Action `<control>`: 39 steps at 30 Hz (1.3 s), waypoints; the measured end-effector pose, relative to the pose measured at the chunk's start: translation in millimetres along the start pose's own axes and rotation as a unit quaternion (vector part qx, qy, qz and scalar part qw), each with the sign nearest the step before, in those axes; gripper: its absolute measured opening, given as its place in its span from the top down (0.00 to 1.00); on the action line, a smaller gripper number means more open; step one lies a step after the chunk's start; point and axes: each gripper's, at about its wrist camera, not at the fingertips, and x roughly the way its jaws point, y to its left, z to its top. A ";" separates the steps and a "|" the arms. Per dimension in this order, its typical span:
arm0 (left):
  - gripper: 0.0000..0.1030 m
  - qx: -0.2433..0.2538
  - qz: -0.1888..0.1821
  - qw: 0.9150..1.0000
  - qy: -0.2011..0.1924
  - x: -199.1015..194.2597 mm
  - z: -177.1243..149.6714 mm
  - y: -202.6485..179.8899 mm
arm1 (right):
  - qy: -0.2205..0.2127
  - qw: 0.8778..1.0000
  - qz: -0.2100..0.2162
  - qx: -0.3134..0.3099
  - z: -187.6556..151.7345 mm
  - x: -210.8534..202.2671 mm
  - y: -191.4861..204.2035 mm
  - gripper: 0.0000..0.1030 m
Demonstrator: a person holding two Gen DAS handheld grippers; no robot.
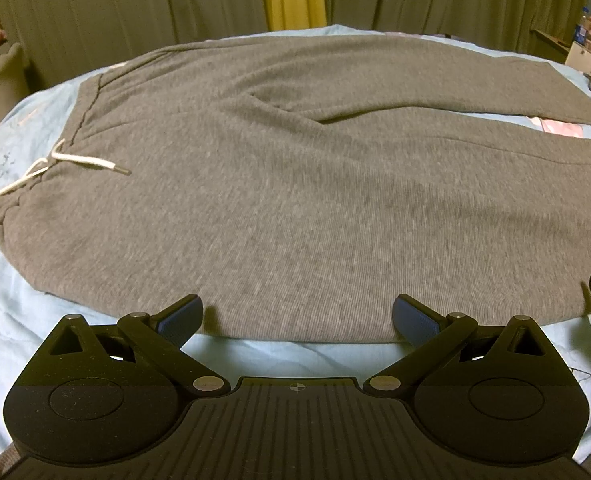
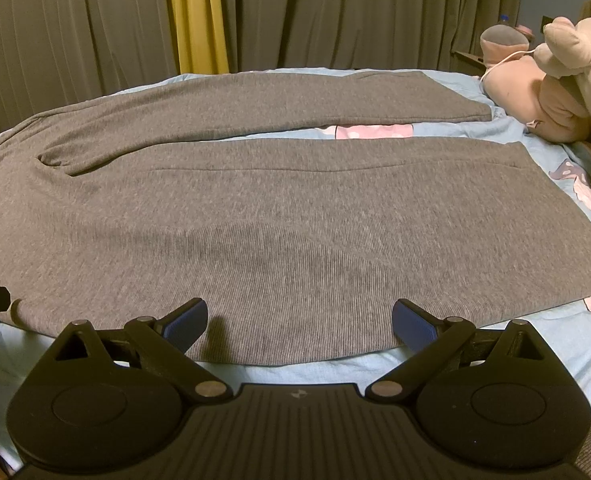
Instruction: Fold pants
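Pants (image 1: 295, 184) are lying flat and unfolded on the blue bedsheet (image 1: 287, 354), waistband to the left, legs running right with a gap showing between them. Both the left gripper (image 1: 297, 316) and right gripper (image 2: 299, 318) are hanging wide open at the near edge, gripping nothing. So no fold is done yet, looks like everything's left.

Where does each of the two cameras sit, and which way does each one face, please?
Left wrist: sits on the left gripper, open at the near edge of the grey pants, facing across the waistband end with the white drawstring.
Right wrist: sits on the right gripper, open at the same edge, facing the leg end and plush toys.
Shared: pants, blue bedsheet, curtains.
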 end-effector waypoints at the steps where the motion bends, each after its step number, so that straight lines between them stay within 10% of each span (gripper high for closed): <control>1: 0.00 0.000 0.000 1.000 0.000 -0.4 -0.7 -0.2 | 0.000 1.000 0.000 0.000 0.0 0.1 0.1 0.04; 39: 0.00 0.008 0.004 1.000 0.013 2.9 1.9 -2.9 | 0.009 1.000 0.005 0.002 0.4 2.6 1.3 0.04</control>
